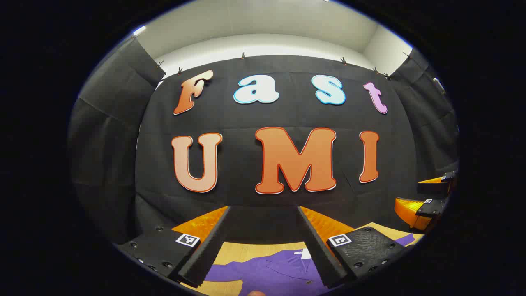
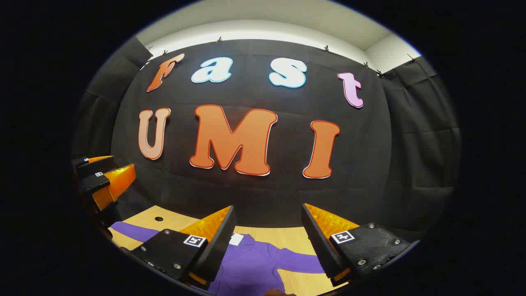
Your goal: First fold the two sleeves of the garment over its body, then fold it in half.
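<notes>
- Left tongs [image 1: 263, 246], lower centre of the left gripper view: jaws spread wide, nothing between them. Held above the tabletop and pointed toward the far wall, apparently a ready posture before reaching down.
- Right tongs [image 2: 267, 242], lower centre of the right gripper view: likewise parted and empty, raised at a similar height.
- Garment [image 1: 271, 271], purple with a collar and a white neck tag, lies spread flat at the bottom of the left gripper view, collar toward the far wall. In the right gripper view one sleeve runs out to the lower right and another reaches the lower left, so both sleeves appear still unfolded. Judgement: the first sleeve fold is not yet begun.
- Tabletop [image 2: 296, 236]: light wood, with a small dark hole at lower left of the right gripper view. No containers seen.
- Each tool appears at the edge of the other's view, right edge and left edge respectively, suggesting they flank the garment.
- Farthest: black cloth wall, white ceiling above.
</notes>
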Motion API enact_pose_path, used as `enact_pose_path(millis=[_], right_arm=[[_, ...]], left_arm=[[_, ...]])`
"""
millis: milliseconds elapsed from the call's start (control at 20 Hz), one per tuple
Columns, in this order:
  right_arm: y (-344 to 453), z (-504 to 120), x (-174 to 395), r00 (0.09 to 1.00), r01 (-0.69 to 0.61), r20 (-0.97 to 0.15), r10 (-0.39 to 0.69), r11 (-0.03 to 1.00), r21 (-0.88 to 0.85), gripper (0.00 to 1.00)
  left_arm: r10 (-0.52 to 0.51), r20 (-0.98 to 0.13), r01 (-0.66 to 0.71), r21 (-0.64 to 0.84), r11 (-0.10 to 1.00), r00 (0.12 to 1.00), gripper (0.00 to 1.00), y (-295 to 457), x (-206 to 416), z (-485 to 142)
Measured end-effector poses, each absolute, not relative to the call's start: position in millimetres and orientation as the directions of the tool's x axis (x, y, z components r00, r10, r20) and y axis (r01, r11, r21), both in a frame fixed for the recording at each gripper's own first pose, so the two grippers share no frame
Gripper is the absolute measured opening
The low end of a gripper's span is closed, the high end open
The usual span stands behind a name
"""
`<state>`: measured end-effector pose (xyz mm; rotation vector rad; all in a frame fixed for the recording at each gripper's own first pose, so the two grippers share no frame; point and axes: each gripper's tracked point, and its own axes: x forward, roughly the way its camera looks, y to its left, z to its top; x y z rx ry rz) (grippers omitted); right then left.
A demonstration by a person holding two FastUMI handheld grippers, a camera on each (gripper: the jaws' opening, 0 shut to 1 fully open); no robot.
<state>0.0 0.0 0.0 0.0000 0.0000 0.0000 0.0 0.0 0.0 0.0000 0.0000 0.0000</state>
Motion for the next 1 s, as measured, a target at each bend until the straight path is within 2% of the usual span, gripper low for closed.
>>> enact_pose_path(millis=[200, 1000], right_arm=[[-11.2, -0.2, 2.1, 1.000, 0.027, 0.008, -0.027, 1.000, -0.001, 0.95], [-29.1, -17.9, 10.0, 0.997, 0.065, -0.029, -0.066, 0.998, -0.014, 0.95]], left_arm=[[0.004, 0.030, -0.005, 0.020, 1.000, 1.000, 0.97, 0.3, 0.4, 7.0], [0.036, 0.014, -0.037, 0.031, 0.999, 0.999, 0.97, 10.7, -0.8, 1.0]])
